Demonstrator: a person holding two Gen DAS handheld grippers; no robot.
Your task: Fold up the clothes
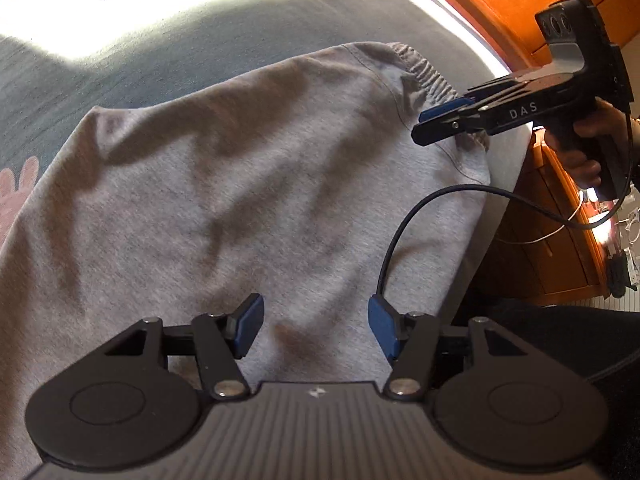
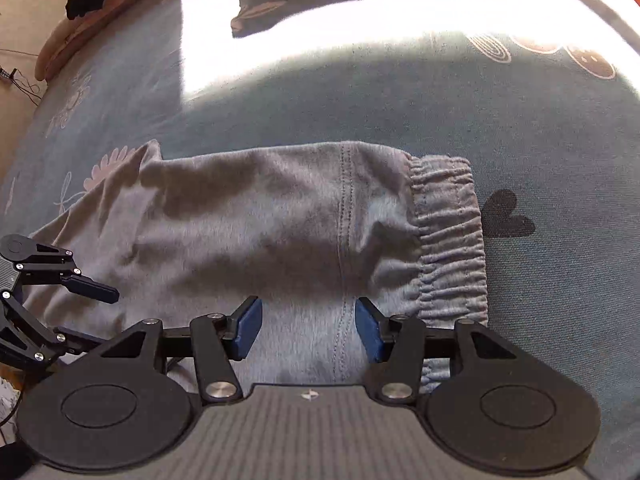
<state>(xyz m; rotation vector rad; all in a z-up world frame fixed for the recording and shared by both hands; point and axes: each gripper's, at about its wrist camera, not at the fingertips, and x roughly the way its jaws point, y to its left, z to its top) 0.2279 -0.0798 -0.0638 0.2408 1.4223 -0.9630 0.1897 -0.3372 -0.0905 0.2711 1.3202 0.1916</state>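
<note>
Hard sunlight blown out across the far bedspread [image 2: 360, 92], foreground shaded, fisheye-bent edges, slight softness

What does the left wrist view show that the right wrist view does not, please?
Only the left wrist view shows the hand holding the right gripper, a black cable looping over the cloth, and orange wooden furniture beside the bed. Only the right wrist view shows the full gathered waistband, the stitched seam, a dark heart print on the bedspread, and the left gripper from the side. Both share the grey garment lying on the blue bedspread, a sunlit patch, and open fingers over the cloth.
</note>
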